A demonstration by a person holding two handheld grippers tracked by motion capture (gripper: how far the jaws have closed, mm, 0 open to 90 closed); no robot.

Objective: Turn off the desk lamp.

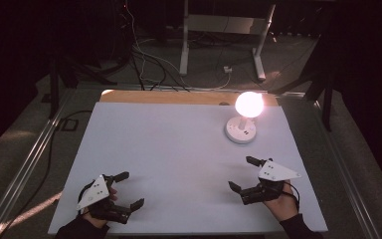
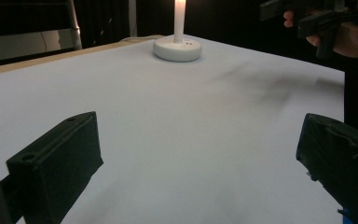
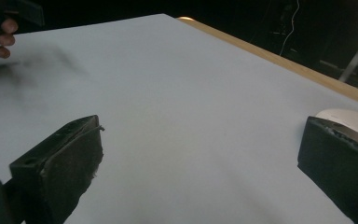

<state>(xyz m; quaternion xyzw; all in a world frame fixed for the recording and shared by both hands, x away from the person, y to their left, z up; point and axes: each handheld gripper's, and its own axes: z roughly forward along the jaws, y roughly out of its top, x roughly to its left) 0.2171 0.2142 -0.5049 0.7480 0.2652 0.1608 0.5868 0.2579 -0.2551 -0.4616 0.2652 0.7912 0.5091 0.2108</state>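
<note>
1. Beyond the tips of the right gripper (image 1: 242, 173), well apart from them, stands the small white table lamp with a round plastic base and a glowing globe bulb (image 1: 242, 122); it sits near the far right part of the pale grey table mat (image 1: 169, 154).
2. Both grippers hold nothing: the right one's jaws stand wide apart with bare mat between them, and the left gripper (image 1: 129, 189) is likewise spread and empty, low over the near left corner.
3. The step in hand appears to be a reach for the lamp, and the right gripper is the nearer tool. In the right gripper view the white base (image 3: 345, 119) peeks from behind the right-hand jaw, so the person would do well to swing the hand until the base lies centred between the fingers (image 3: 60, 163).
4. A sound grip likely calls for taking the base or the slim stem (image 2: 179, 21) rather than the bulb, which looks fragile and probably hot.
5. The left gripper sees the base (image 2: 177, 49) far ahead of its fingers (image 2: 56, 163); it can best wait clear, or steady the base if it slides.
</note>
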